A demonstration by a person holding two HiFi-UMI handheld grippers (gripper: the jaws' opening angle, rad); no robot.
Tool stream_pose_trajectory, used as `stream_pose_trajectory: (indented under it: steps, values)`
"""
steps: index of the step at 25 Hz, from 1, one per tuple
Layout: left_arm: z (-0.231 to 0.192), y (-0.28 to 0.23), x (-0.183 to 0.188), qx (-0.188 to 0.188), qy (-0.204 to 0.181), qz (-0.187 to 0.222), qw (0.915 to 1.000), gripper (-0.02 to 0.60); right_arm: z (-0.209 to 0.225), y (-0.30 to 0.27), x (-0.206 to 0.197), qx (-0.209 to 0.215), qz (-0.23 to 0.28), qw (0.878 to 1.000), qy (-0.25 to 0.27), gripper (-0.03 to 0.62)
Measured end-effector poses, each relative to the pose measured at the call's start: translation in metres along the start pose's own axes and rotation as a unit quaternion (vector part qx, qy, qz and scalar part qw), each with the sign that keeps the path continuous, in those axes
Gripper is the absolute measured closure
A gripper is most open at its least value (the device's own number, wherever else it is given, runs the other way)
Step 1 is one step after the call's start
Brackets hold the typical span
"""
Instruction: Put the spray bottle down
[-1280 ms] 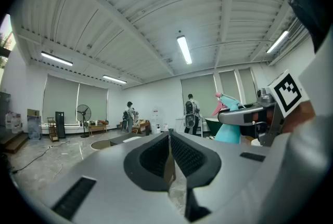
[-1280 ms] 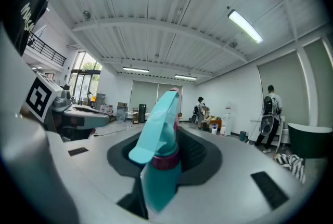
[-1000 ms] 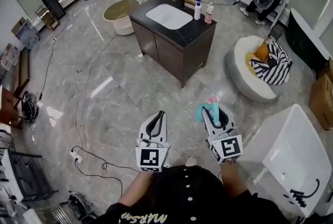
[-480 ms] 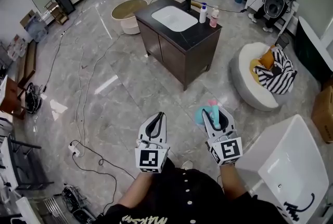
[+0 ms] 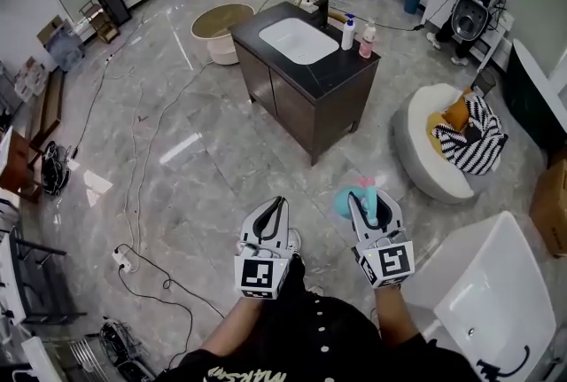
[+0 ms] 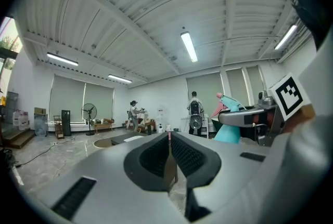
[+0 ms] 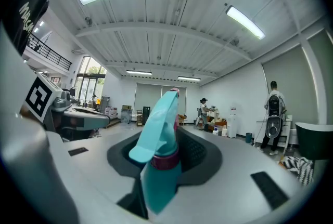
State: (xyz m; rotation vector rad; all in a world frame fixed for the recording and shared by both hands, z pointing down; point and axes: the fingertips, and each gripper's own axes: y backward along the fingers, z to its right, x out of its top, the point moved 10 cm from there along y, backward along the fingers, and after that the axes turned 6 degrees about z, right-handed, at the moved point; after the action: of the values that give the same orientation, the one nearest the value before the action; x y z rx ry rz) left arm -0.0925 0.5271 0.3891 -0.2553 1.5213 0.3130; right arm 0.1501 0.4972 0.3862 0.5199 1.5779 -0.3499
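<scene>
Teal spray bottle (image 7: 156, 166): plastic, pink collar under the trigger head, held in the air over the floor, near the person's body, resting on no surface.
right gripper (image 5: 369, 201): jaws part-way apart, clamped on the spray bottle around the neck by the collar; trigger head pokes out past the tips.
handling: probably light, hollow plastic; neck stiff, body walls likely give if squeezed; smooth, could swivel in the pads. Fill level can't be told.
where to hold: neck just under the collar looks best, the collar stops it sliding through.
left gripper (image 6: 169, 137): jaws together, nothing between them, just beside the right one.
floor (image 5: 204, 159): grey glossy stone, loose cables on it.
white tub (image 5: 496, 283): near, on the right.
dark vanity (image 5: 306, 105): further ahead, white basin, two bottles on top; likely set-down spot, well apart from the grippers.
</scene>
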Motion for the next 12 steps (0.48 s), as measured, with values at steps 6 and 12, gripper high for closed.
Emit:
stream_pose_trajectory:
  steps: [6, 12]
  values:
    - [-0.022, -0.054, -0.006, -0.006, -0.005, 0.002, 1.0, 0.56, 0.028, -0.042, -0.009, -0.011, -0.003, 1.0, 0.005, 0.468]
    - [-0.051, -0.116, -0.005, -0.014, -0.01, 0.01, 0.9998, 0.56, 0.057, -0.099, -0.015, -0.016, -0.004, 1.0, 0.006, 0.468]
